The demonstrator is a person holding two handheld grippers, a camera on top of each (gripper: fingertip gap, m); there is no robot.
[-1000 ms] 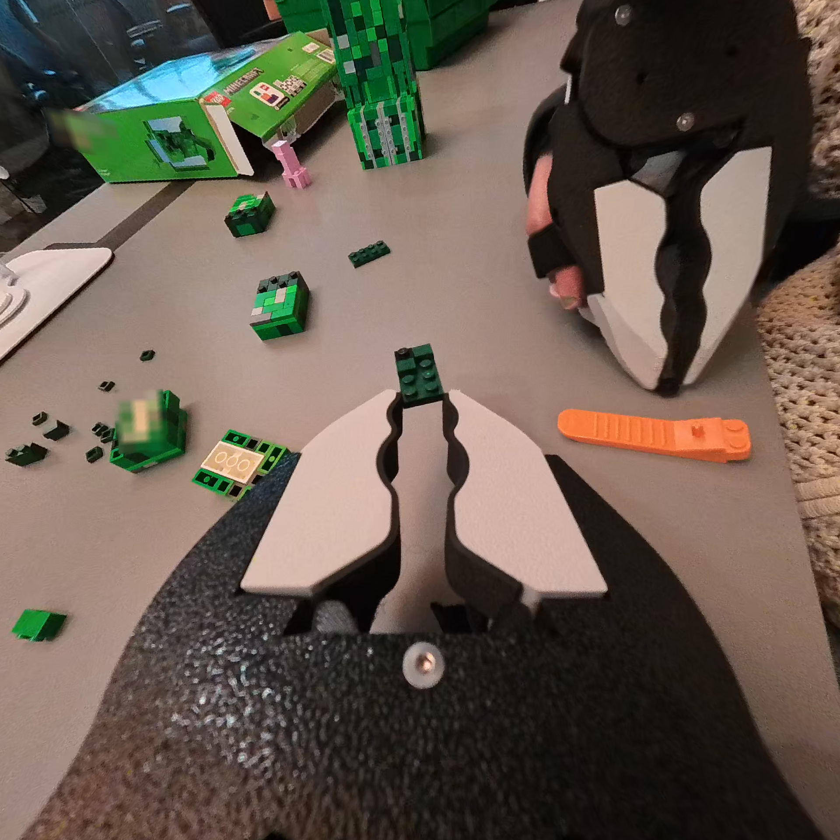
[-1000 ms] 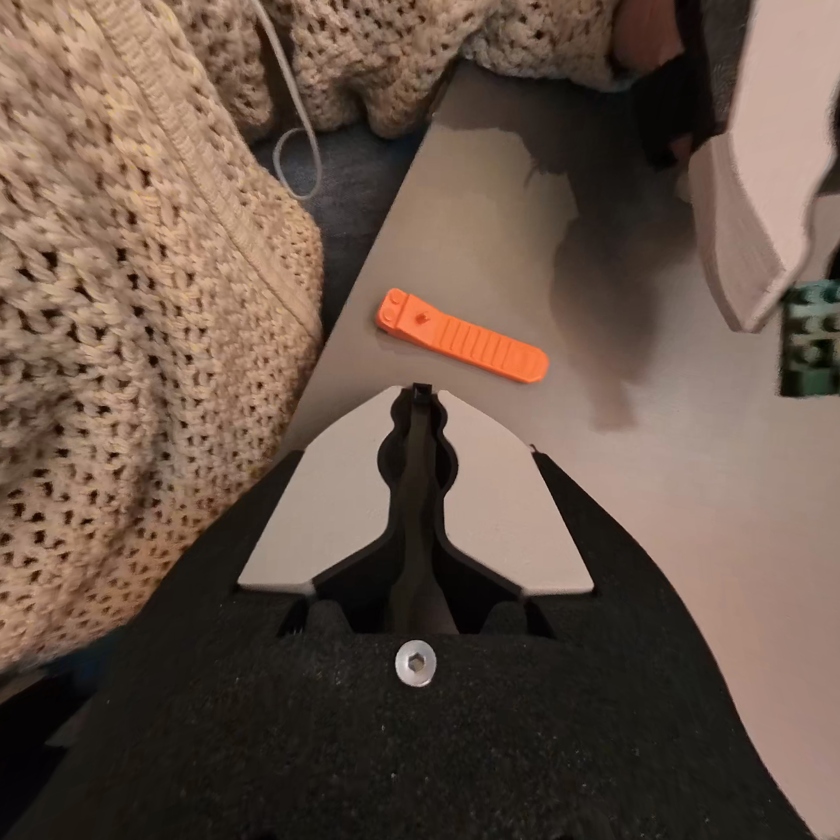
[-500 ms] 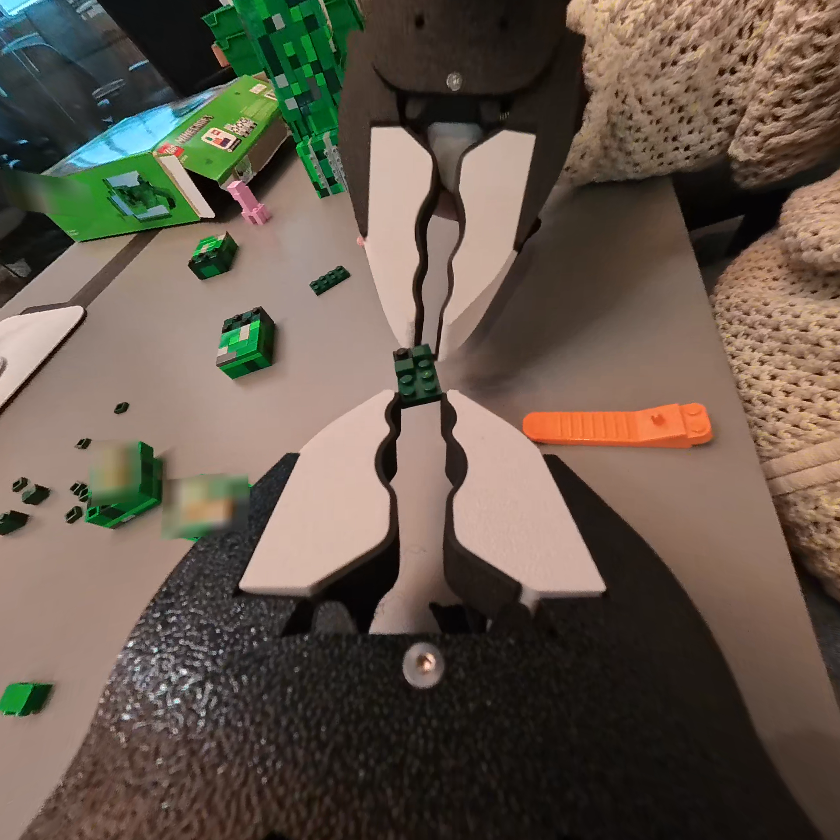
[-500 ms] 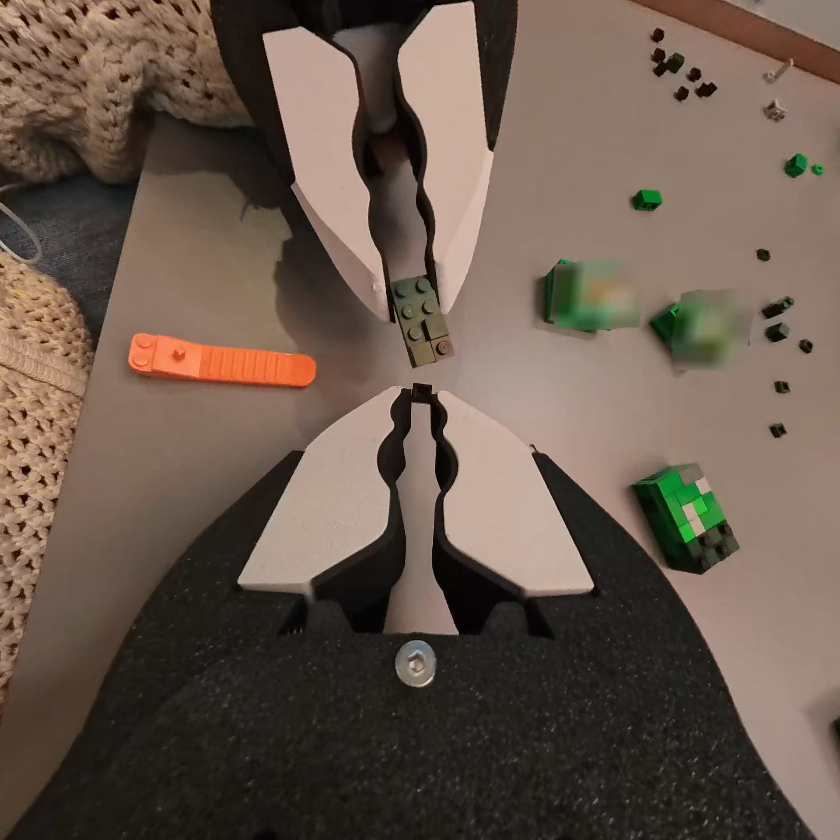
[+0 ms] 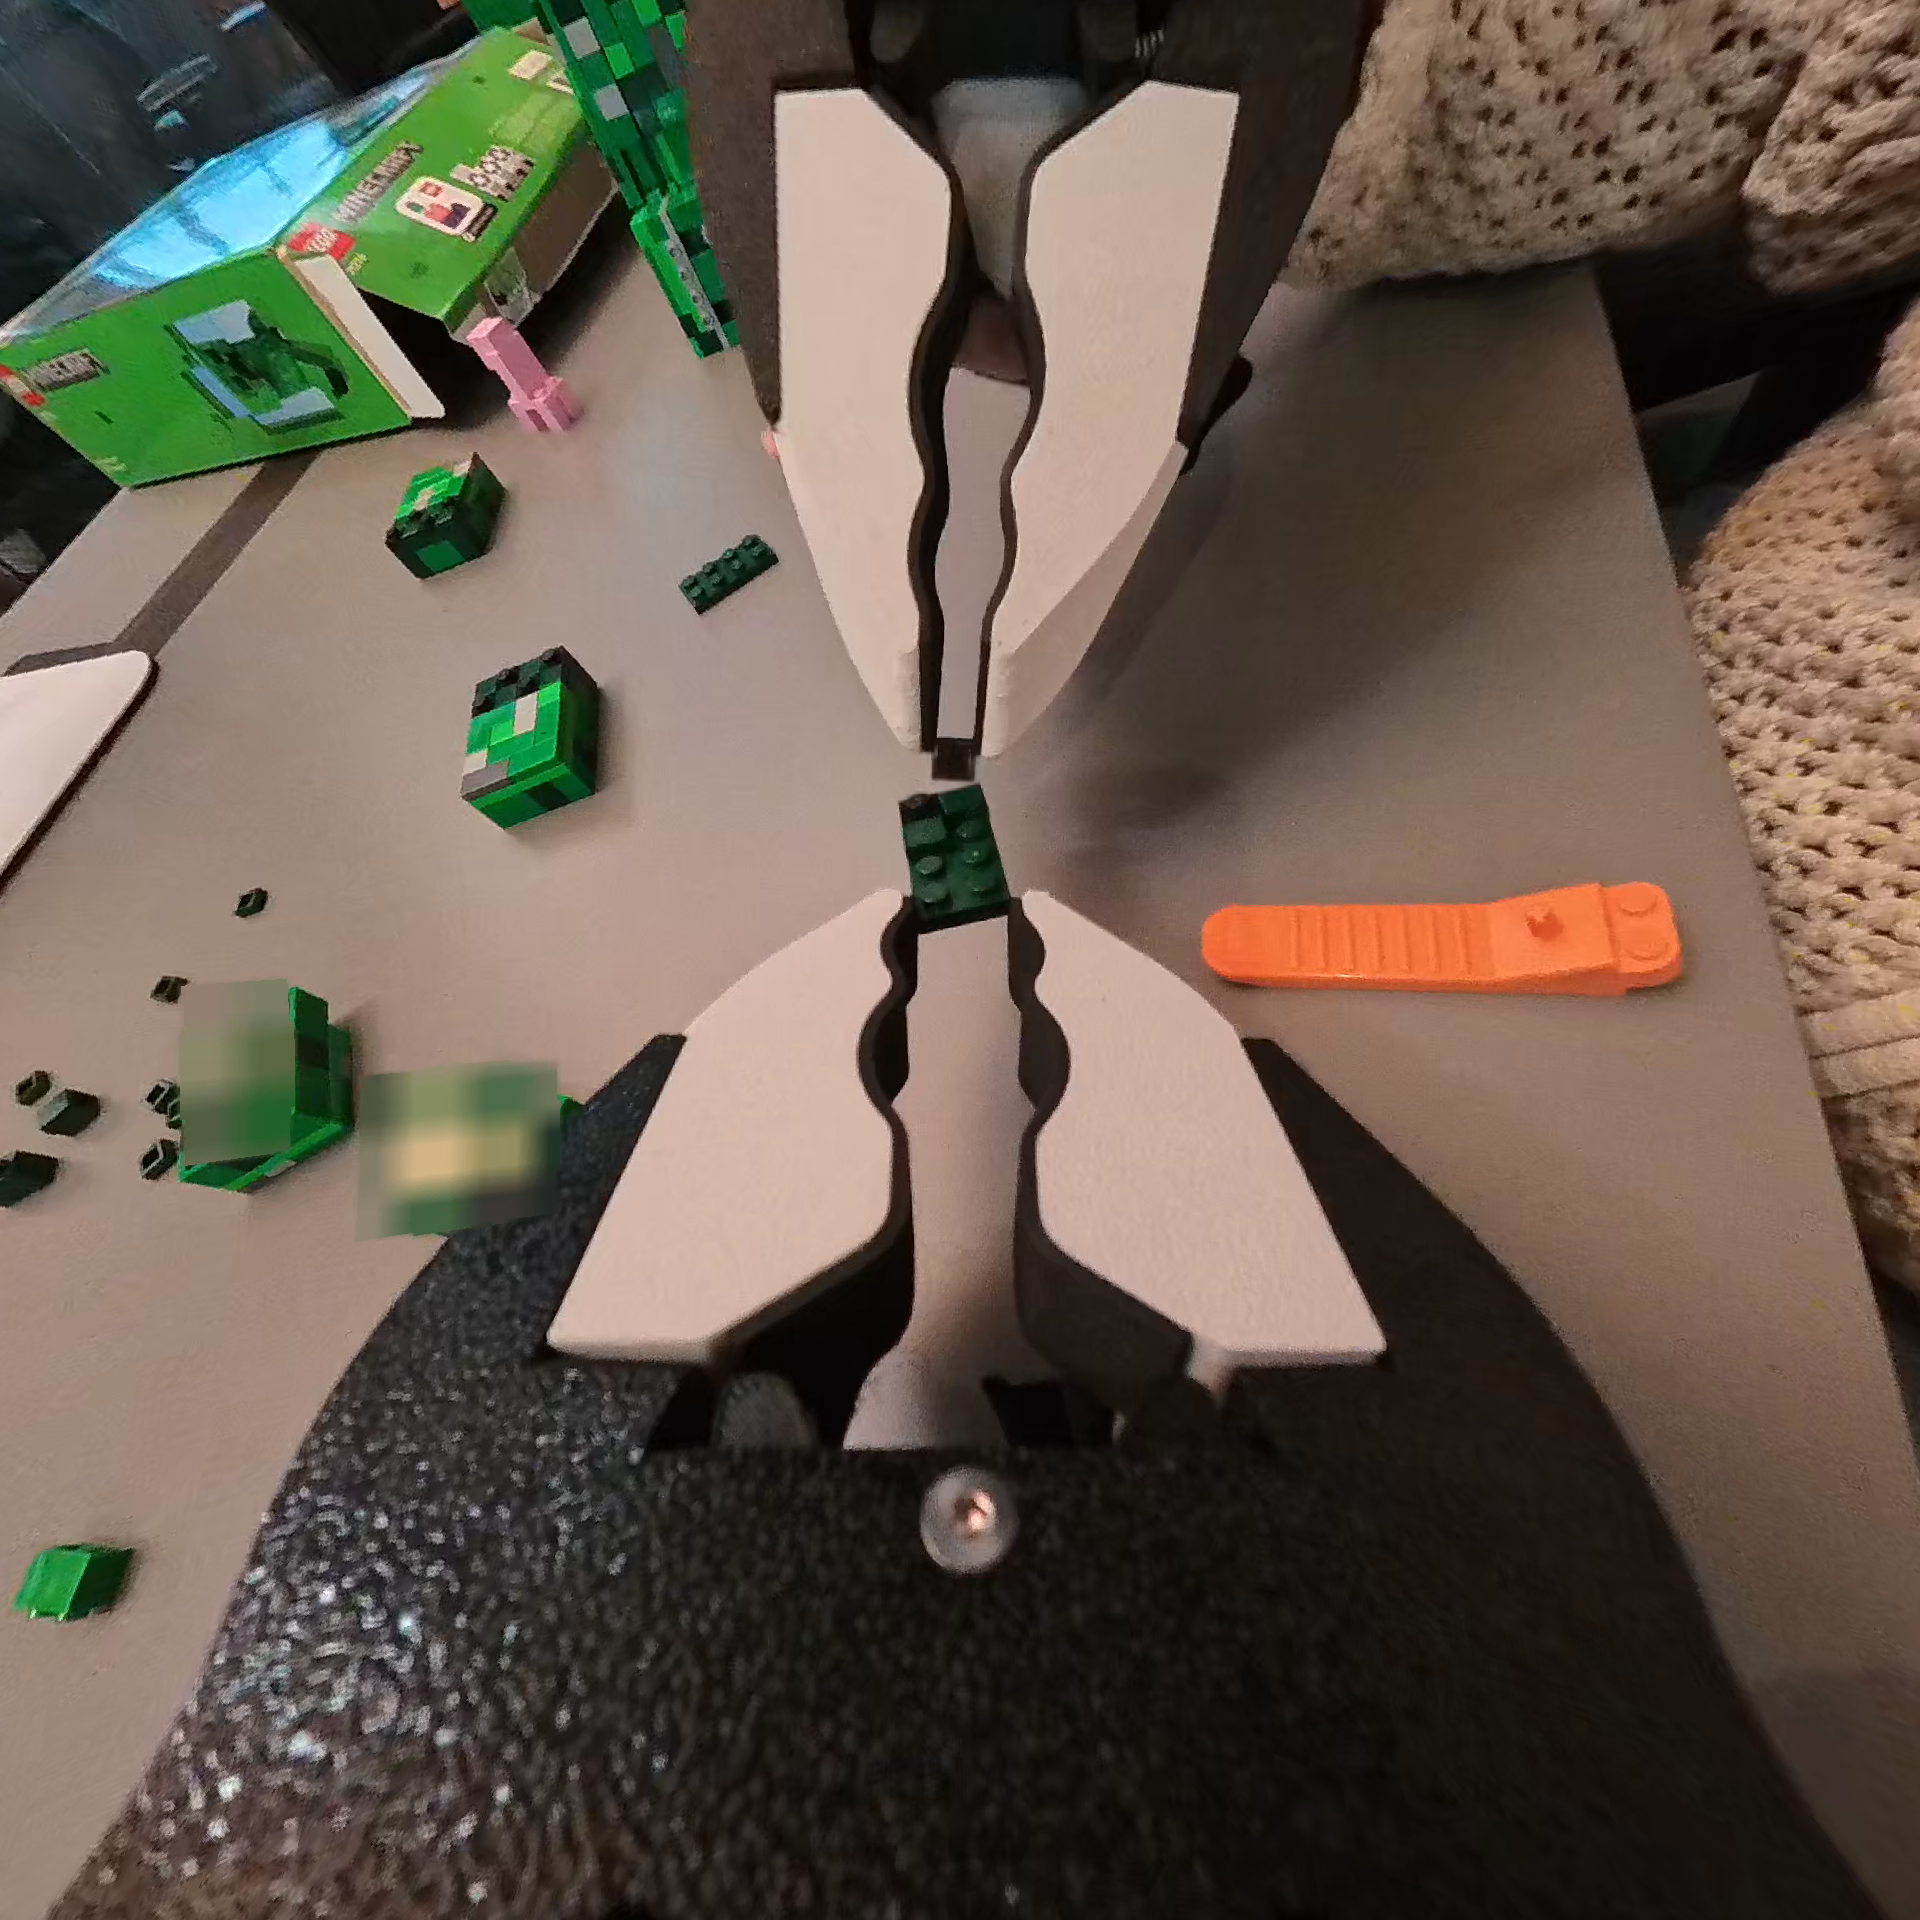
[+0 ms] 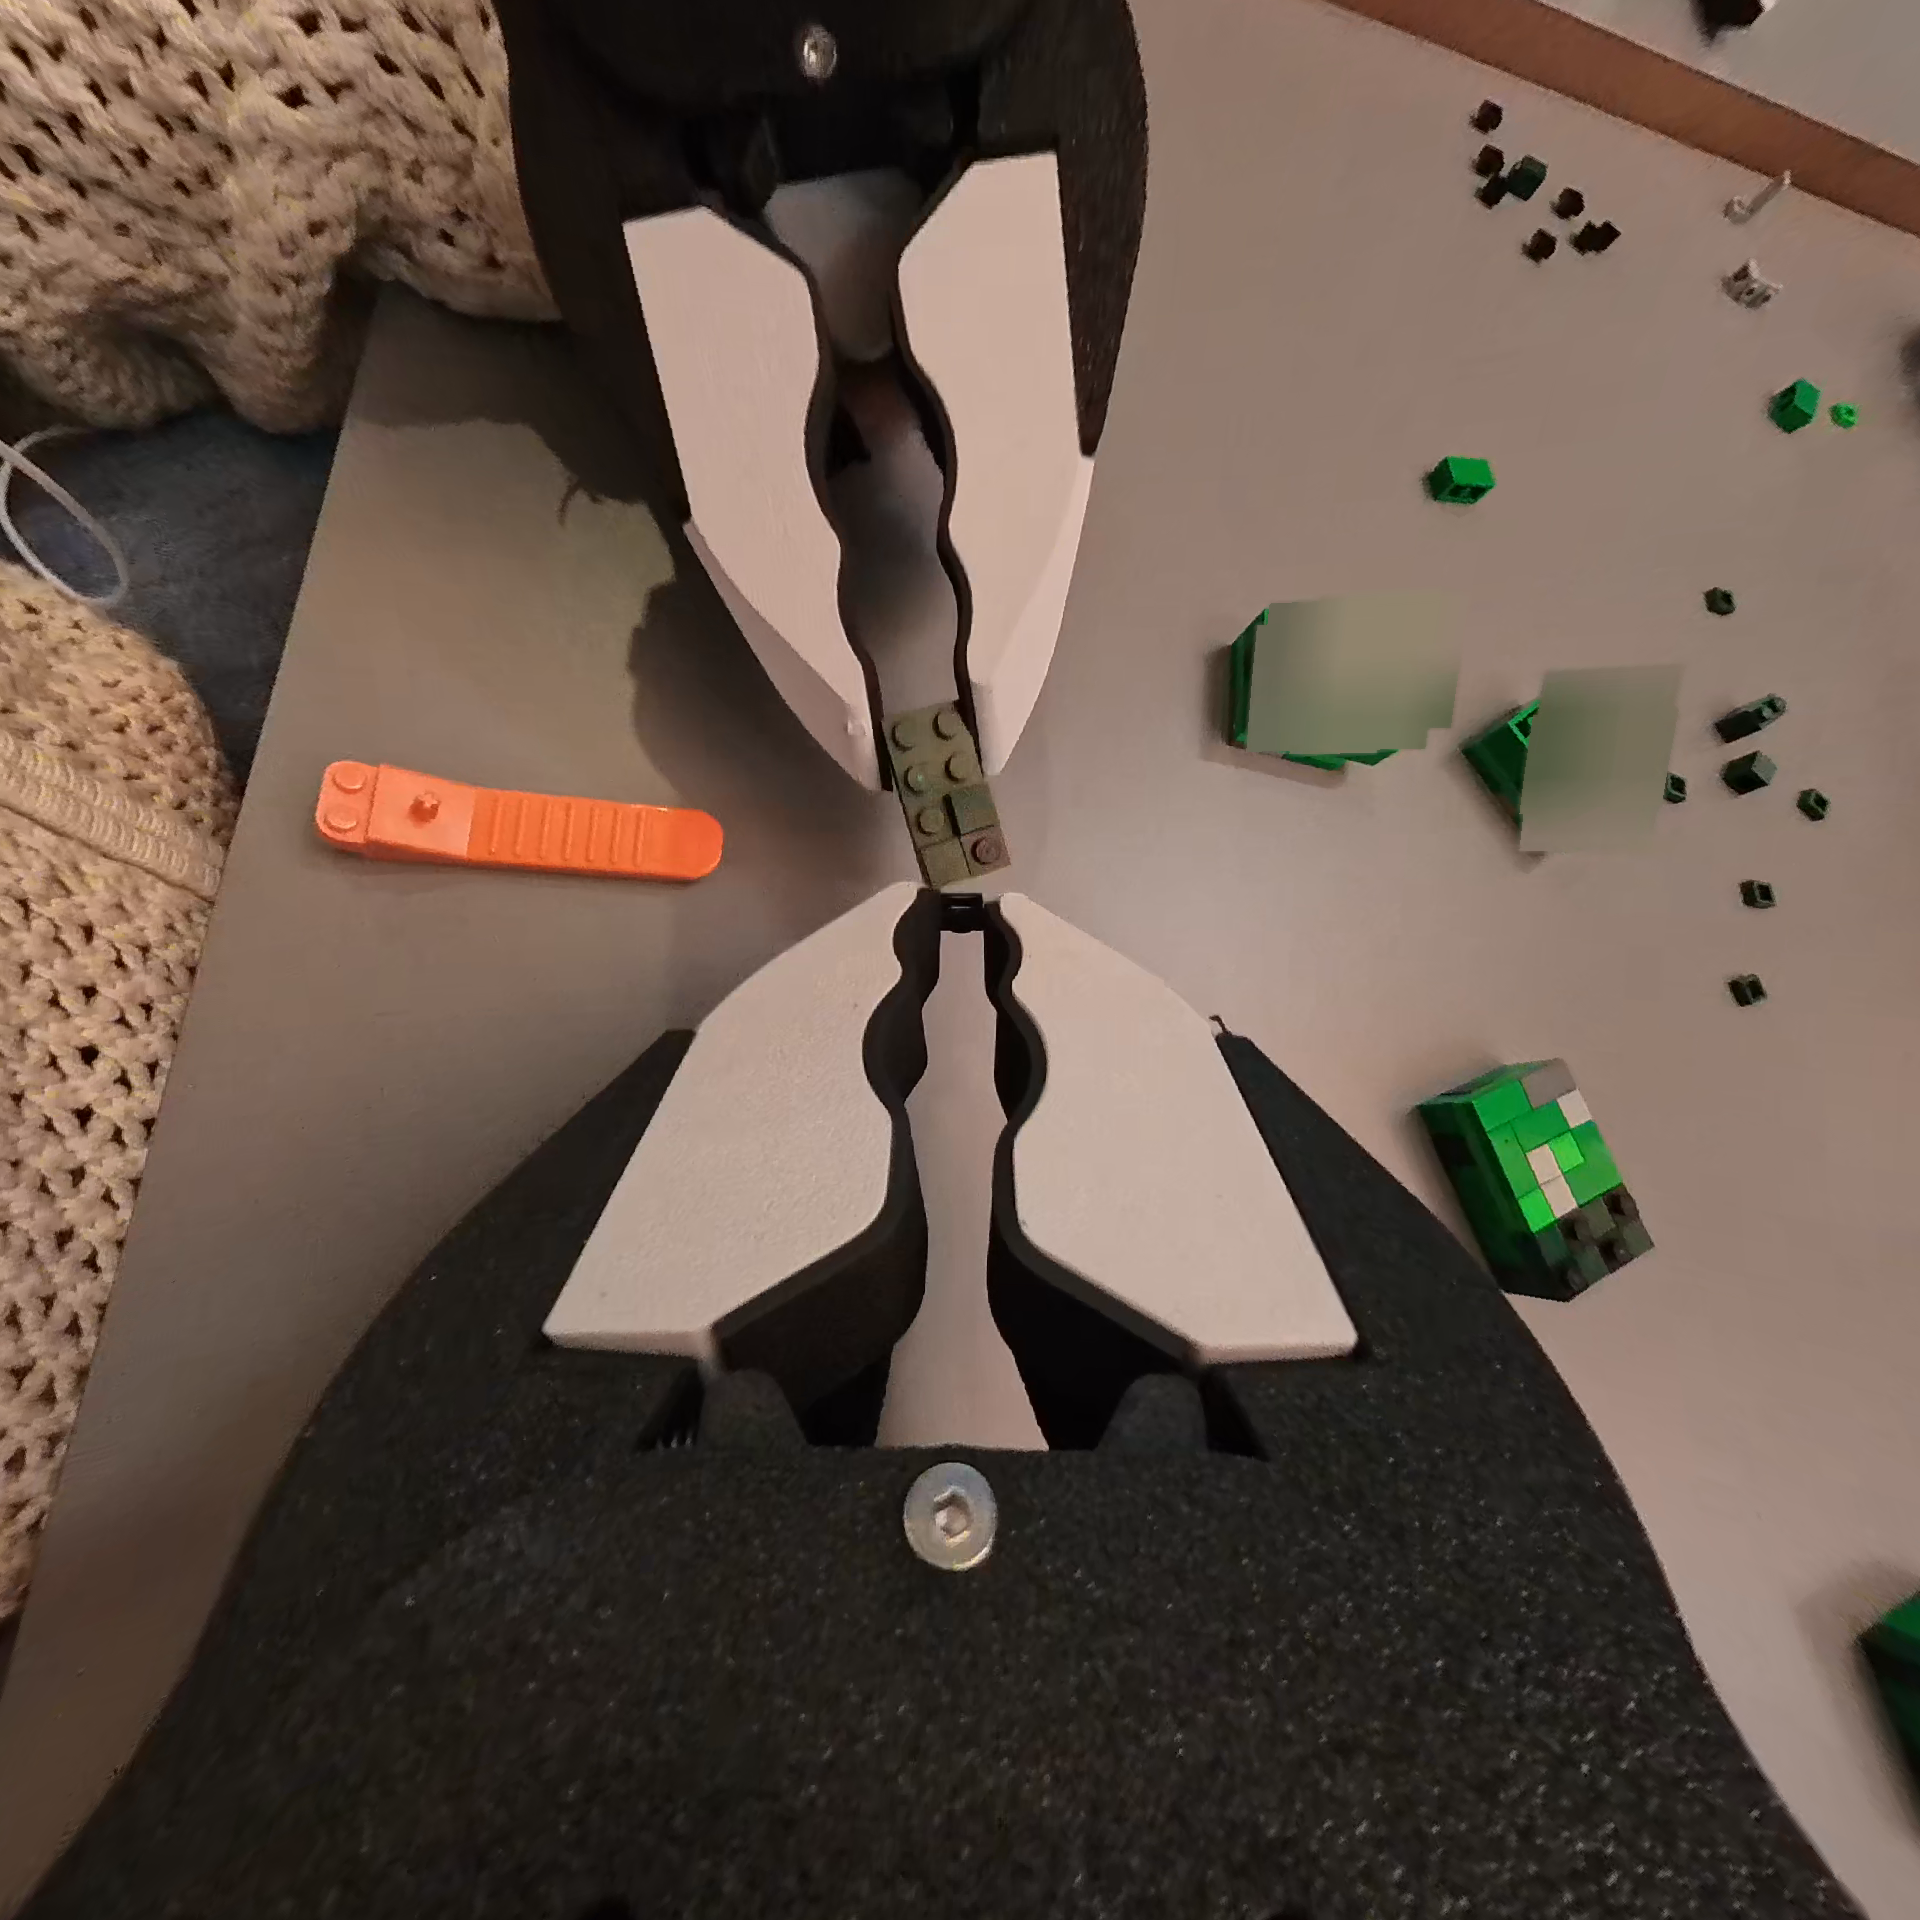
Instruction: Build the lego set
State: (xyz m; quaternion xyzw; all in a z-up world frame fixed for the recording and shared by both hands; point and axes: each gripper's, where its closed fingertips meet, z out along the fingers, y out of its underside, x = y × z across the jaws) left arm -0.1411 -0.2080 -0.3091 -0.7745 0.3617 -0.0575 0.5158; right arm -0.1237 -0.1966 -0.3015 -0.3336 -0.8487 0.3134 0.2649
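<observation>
A: Nearest to us in the left wrist view, what does our left claw (image 5: pixel 958 906) have?

B: It grips a dark green plate assembly (image 5: pixel 956 854) by its near end, fingertips narrowed onto it, studs facing up, the piece lifted above the grey counter (image 5: pixel 1455 1195).

A: And the right claw (image 6: pixel 961 902)?

B: Its tips are pinched on a tiny black piece (image 6: pixel 960 910). In the left wrist view that same claw (image 5: pixel 951 740) comes in from the far side, tip to tip with ours, the black bit (image 5: pixel 952 758) sitting just beyond the far end of the green assembly. We cannot tell whether they touch there; in the right wrist view the black piece meets the end of the assembly (image 6: pixel 948 790).

A: What lies beside the claws?

B: An orange brick separator (image 5: pixel 1439 948) flat on the counter, to the right in the left wrist view, near a knitted cream sleeve (image 5: pixel 1818 831).

A: And on the other side?

B: A small bright green brick (image 5: pixel 71 1581) close in, then scattered dark studs (image 5: pixel 62 1107) around two partly blurred green builds. Farther out stands a green cube build (image 5: pixel 532 750), then a smaller dark cube (image 5: pixel 447 516) and a loose dark green plate (image 5: pixel 729 572).

A: Farthest back?

B: A pink figure (image 5: pixel 520 372), a green set box (image 5: pixel 260 312) lying on its side, and a tall green pixelled tower (image 5: pixel 644 156) behind our right claw
</observation>
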